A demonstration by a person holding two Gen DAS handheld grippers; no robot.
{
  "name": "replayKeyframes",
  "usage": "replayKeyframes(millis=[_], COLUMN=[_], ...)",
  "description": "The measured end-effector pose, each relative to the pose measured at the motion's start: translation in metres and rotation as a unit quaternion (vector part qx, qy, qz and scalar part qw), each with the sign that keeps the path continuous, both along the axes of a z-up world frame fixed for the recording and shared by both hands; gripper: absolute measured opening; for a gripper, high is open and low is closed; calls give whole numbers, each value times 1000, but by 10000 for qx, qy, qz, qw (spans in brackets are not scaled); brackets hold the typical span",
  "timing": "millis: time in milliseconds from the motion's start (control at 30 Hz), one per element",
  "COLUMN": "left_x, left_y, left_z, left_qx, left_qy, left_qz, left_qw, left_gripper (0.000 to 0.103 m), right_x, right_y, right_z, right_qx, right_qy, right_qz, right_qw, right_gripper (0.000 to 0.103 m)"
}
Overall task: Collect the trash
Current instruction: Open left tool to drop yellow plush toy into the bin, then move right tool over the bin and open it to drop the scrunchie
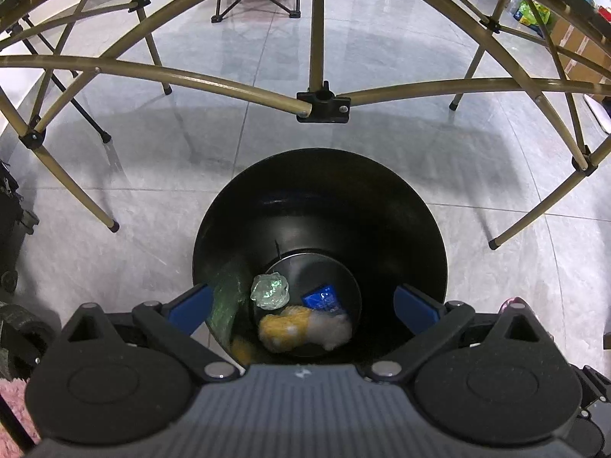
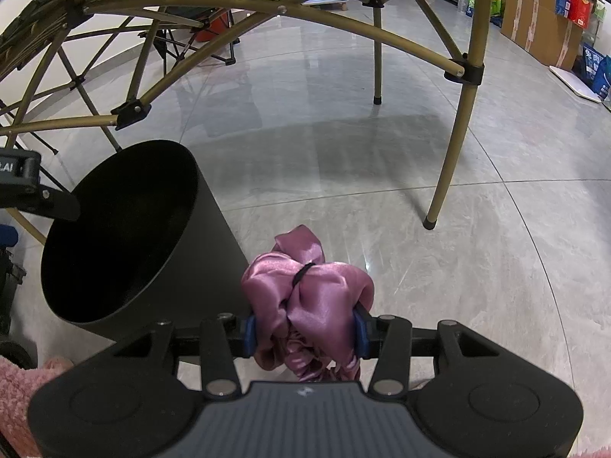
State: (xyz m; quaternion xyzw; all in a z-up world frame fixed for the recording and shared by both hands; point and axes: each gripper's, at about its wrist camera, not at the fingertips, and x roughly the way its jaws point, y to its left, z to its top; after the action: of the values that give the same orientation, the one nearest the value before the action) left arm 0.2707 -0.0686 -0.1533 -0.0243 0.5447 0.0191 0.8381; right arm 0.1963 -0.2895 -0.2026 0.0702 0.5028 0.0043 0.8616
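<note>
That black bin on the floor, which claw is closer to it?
The left claw. It hangs open right over the mouth of the black bin, looking down at the trash inside. The right claw is off to the bin's side, over the floor, clamped on a pink satin cloth.

Black bin [image 1: 401, 206]; inside: clear-greenish crumpled wrapper [image 1: 270, 291], blue packet [image 1: 322, 298], yellow-and-white wad [image 1: 303, 331]. Satin scrunchie [image 2: 305, 297] mauve-pink, black band. Gripper pads [image 2: 250, 332] blue, bodies black. Table frame [image 2: 458, 152] olive-gold, black joints. Floor [image 2: 420, 267] grey marbled tile.
</note>
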Motion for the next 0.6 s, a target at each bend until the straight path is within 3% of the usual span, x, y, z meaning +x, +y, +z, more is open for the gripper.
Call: replayKeyframes(millis=[600], left_x=[-15], left_y=[26], left_z=[15], left_qx=[71], left_qy=[-352], left_qz=[151], left_qw=[9992], left_gripper=[103], right_x=[-2], right_y=[15], right_z=[17], right_qx=[-17], right_qy=[-216], right_qz=[189], right_qw=[9996], right_gripper=[45])
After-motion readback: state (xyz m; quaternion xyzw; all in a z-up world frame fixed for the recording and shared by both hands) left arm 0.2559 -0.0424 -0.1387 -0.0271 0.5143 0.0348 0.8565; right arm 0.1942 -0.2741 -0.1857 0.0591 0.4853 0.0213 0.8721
